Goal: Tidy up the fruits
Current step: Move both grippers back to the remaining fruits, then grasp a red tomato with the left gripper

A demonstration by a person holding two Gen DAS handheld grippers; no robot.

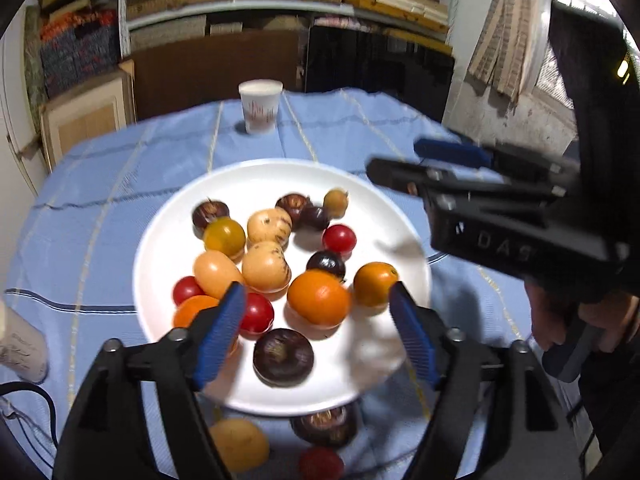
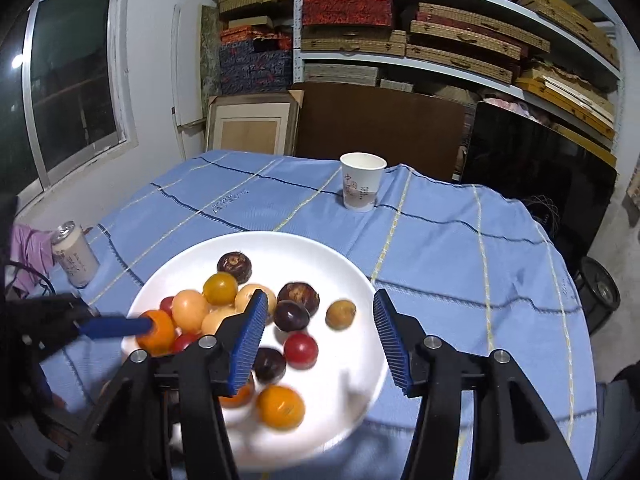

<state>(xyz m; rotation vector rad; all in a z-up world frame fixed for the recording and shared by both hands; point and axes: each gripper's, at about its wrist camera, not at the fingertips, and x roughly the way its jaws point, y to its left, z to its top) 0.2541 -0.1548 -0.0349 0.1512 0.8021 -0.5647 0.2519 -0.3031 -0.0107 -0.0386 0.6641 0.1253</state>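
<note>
Nearest you, three fruits lie on the bench (image 1: pixel 100 208) off the plate's front rim: a yellow one (image 1: pixel 240 444), a dark brown one (image 1: pixel 325 424) and a red one (image 1: pixel 320 465), likely not yet sorted. Your left tool (image 1: pixel 318 312) hangs spread over the white plate (image 1: pixel 180 216), nothing between its blue pads, framing an orange (image 1: pixel 319 298) as if lining up a pick. Your right tool (image 2: pixel 320 336), also spread and holding nothing, hovers over the same plate's right side. The remaining fruits sit piled together mid-plate. Farther back a paper cup (image 2: pixel 362 182) stands clear of the work; a can (image 2: pixel 75 254) stands at the bench's left edge.
</note>
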